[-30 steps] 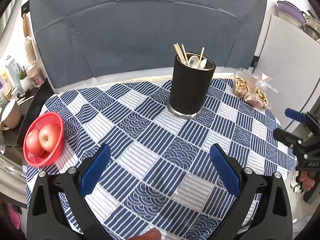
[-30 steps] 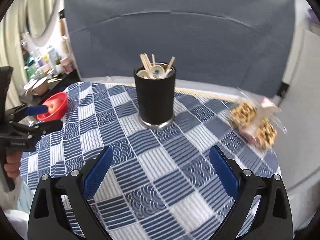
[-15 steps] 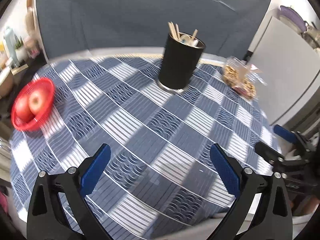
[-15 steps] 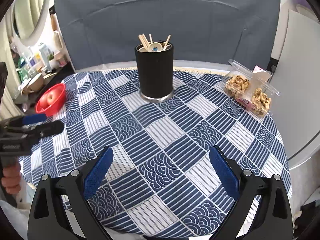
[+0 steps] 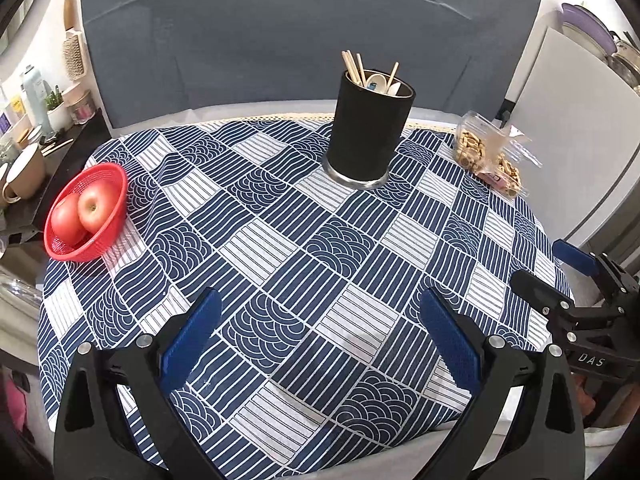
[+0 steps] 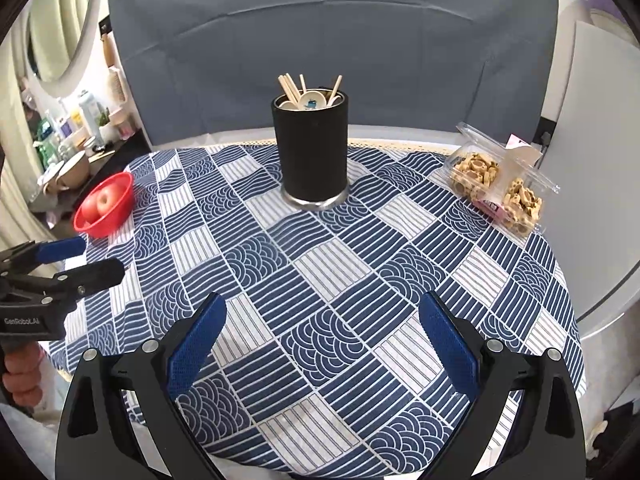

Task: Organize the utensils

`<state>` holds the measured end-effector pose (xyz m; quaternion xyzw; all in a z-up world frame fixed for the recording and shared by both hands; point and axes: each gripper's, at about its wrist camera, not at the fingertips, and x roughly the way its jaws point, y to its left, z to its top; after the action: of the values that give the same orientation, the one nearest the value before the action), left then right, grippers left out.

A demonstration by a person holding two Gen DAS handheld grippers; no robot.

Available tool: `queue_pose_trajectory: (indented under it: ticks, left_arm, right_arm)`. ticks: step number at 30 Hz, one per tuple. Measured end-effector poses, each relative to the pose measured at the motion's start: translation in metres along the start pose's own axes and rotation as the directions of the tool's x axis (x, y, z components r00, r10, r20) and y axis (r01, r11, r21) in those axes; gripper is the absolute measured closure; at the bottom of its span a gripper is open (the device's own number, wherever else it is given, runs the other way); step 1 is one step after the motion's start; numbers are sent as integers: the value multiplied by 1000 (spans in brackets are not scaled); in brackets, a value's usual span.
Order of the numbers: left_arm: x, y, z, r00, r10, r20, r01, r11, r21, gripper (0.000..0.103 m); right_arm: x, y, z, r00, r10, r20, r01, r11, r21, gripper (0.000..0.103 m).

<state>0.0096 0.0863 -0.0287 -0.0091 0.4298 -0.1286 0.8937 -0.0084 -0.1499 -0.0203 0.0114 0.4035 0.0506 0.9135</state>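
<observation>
the black utensil holder stands upright toward the far side of the checked tablecloth, with chopsticks and spoons poking out of its top; nothing lies loose on the cloth. the likely risk is a careless reach knocking the tall holder over, or snagging a chopstick, spilling what's inside. the left gripper and right gripper hover near the table's front edge, well apart from the holder, both with fingers spread wide and holding nothing.
</observation>
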Motion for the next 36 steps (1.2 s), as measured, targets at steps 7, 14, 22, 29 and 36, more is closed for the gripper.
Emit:
queue_pose_trajectory:
  ticks: [7, 14, 22, 29, 36]
  left_arm:
    - [-2, -1, 0, 1000, 8, 7, -8, 1000, 4, 6]
    - [-3, -3, -1, 1000, 12, 11, -13, 1000, 16, 6]
    - [-3, -1, -1, 1000, 11, 11, -11, 1000, 9, 6]
    - [-3, -2, -2, 1000, -13, 8, 12, 1000, 12, 6]
    - [-3, -2, -1, 1000, -8, 14, 8, 1000, 14, 6]
  right_arm:
    - [-2, 5, 0, 1000, 8, 9, -8, 1000, -22, 10]
    - [-4, 8, 1, 1000, 3, 14, -3, 999, -38, 10]
    - [-8, 9, 2, 999, -18, 35, 20, 999, -43, 10]
    - [-4, 10, 2, 1000, -22, 16, 23, 999, -47, 10]
    - [-2, 10, 2, 1000, -27, 11, 27, 998, -51, 10]
